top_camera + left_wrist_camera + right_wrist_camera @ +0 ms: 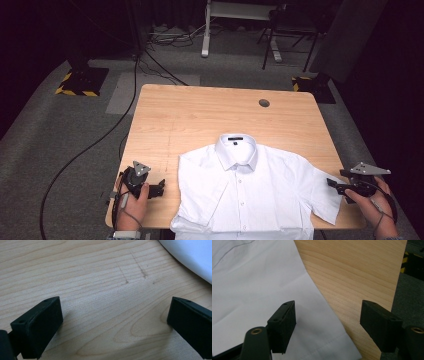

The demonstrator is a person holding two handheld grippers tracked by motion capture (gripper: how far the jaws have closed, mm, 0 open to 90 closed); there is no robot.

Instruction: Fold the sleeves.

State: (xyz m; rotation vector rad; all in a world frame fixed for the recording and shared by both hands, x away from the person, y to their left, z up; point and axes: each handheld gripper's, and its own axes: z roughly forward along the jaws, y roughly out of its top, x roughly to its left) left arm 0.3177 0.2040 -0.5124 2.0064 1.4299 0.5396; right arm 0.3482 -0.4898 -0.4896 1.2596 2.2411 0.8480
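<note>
A white short-sleeved shirt (245, 190) lies flat and buttoned on the wooden table (200, 115), with its collar on the far side and its hem over the front edge. My left gripper (161, 186) rests just left of the shirt. Its jaws stand open over bare wood (100, 277), and a corner of the shirt (192, 257) shows beyond them. My right gripper (332, 185) hovers at the shirt's right sleeve with its jaws open. In the right gripper view one jaw is over the sleeve (257, 290) and the other over the table's edge (357, 272). Nothing is pinched.
A round cable hole (264, 103) sits at the table's far right. The table's right edge runs close by my right gripper, with grey carpet beyond it. Cables (100, 140) cross the floor at the left. Yellow-and-black striped bases (80, 82) stand on the floor behind.
</note>
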